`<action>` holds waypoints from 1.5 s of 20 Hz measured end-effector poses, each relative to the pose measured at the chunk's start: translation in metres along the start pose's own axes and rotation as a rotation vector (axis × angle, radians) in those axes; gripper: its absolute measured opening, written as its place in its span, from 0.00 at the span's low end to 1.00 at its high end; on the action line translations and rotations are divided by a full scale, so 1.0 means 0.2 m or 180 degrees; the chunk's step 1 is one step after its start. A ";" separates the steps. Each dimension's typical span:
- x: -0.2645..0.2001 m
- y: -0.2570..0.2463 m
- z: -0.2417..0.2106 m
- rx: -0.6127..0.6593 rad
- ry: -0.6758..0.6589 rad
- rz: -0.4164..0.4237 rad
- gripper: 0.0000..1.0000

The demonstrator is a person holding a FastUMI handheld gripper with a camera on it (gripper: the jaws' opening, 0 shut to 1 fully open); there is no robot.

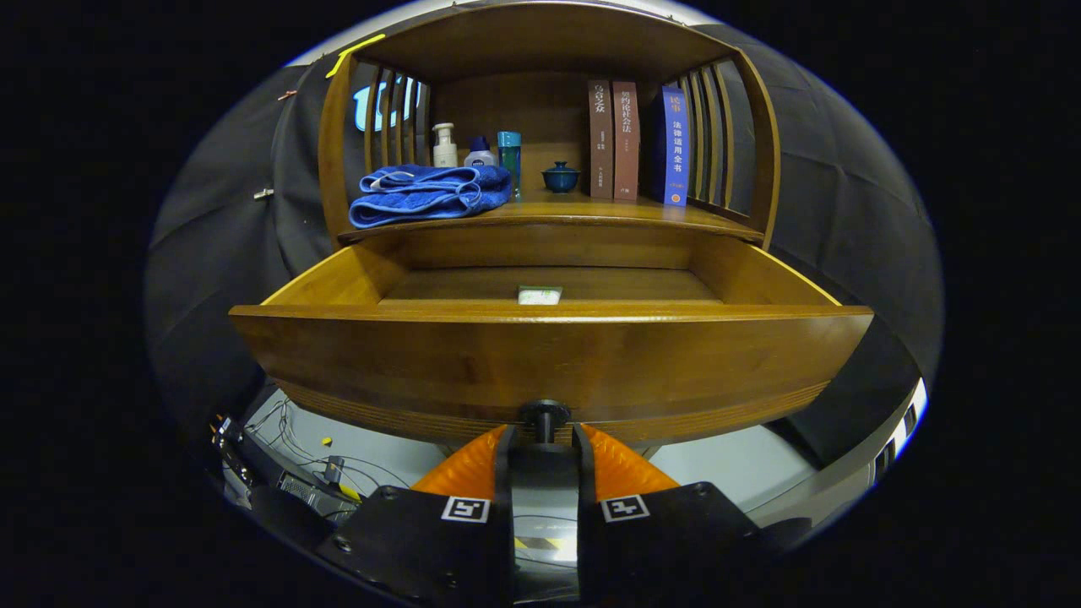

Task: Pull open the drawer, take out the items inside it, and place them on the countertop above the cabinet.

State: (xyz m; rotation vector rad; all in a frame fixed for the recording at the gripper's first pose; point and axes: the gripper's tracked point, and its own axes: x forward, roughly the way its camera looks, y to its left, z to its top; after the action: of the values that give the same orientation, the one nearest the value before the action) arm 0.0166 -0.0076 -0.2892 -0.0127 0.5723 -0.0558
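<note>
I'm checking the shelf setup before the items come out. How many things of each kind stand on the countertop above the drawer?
Books: 3
Bottles: 3
Towel: 1
Lidded cup: 1
Total: 8
The gripper has its fingers closed on the drawer knob.

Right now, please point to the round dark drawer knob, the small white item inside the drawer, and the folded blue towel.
Round dark drawer knob [544,414]: gripper view, its front cap, between the fingers.
Small white item [539,295]: gripper view, its top face.
Folded blue towel [431,194]: gripper view, its middle fold.
</note>
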 end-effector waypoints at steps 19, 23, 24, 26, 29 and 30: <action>-0.29 -0.01 -0.09 0.0124 0.0153 -0.0096 0.97; -0.38 0.03 0.23 0.0209 -0.0073 -0.0002 0.97; -0.38 0.04 0.32 0.0227 -0.0110 0.0010 0.98; -0.34 0.09 0.48 0.0254 -0.0155 0.0113 0.98; -0.18 0.10 0.61 0.0153 0.0004 0.0165 0.99; -0.12 0.10 0.64 0.0138 0.0081 0.0171 0.99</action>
State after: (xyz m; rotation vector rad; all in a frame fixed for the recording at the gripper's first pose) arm 0.0672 0.0135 -0.1698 0.0456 0.5966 -0.0160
